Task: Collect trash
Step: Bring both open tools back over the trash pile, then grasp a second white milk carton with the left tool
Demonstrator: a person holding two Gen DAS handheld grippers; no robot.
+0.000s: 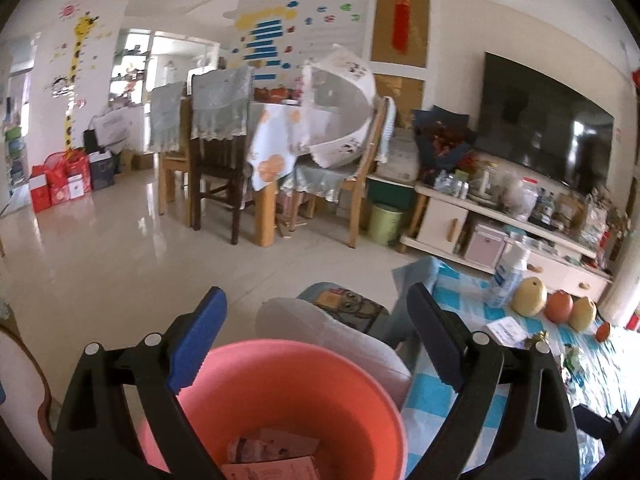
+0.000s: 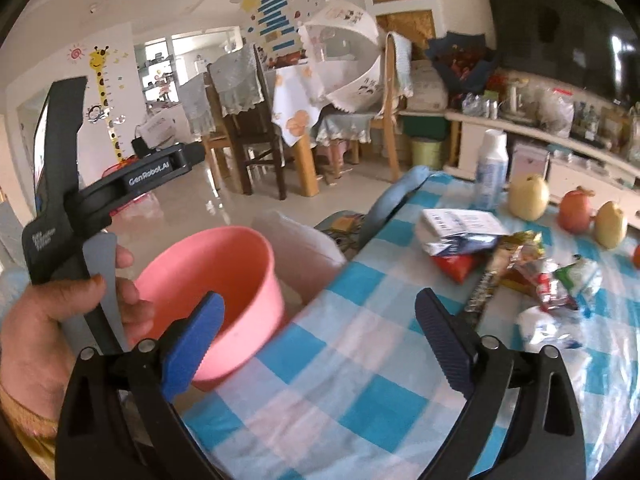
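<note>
Two tools are standing wide open and empty as we are collecting trash: left tool above the pink bin, wrappers ahead-right of the right tool on the tabletop. Crinkly foil risks slipping from a shallow pinch.

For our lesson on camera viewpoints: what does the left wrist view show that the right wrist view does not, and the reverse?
Left wrist only: paper scraps inside the pink bucket.
Right wrist only: a hand holding the left gripper, and the wrapper pile.
Both: the bucket, checked tablecloth, spray bottle, pears and open jaws.
</note>
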